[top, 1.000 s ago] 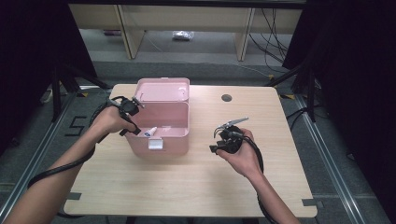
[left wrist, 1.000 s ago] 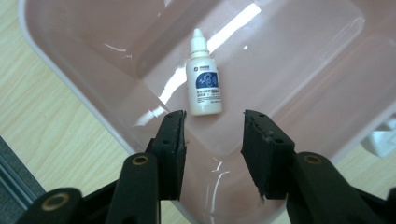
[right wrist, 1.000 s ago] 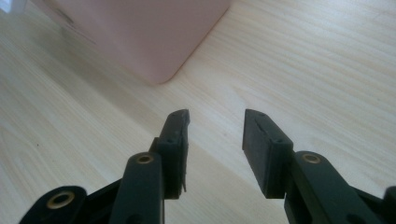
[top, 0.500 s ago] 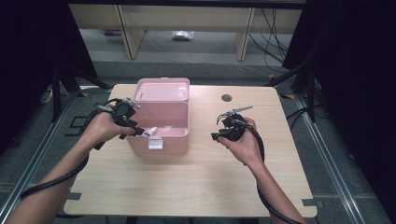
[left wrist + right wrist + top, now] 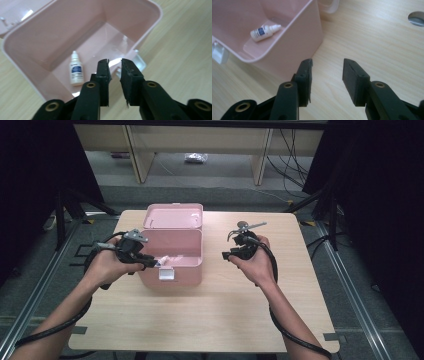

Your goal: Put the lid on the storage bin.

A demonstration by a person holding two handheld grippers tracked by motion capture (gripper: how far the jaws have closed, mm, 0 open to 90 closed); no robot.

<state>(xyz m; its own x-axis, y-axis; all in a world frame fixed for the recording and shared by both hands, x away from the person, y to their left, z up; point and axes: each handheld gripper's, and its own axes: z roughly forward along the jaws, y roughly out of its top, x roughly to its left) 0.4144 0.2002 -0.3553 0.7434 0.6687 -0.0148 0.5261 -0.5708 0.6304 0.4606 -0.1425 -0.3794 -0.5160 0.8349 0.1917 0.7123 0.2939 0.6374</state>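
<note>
my left gripper [image 5: 115,65] – jaws just narrowed, nothing between | dropper bottle [image 5: 76,71] – lying in pink box [image 5: 30,75], just beyond jaws

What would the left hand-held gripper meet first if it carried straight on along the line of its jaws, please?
Most likely the pink box: the left hand-held gripper points over its near rim at the inside floor, right of the small dropper bottle. Depth is uncertain.

The high view looks down on the table [image 5: 210,320]; both gripper views look closely into the pink box [image 5: 150,15].
</note>
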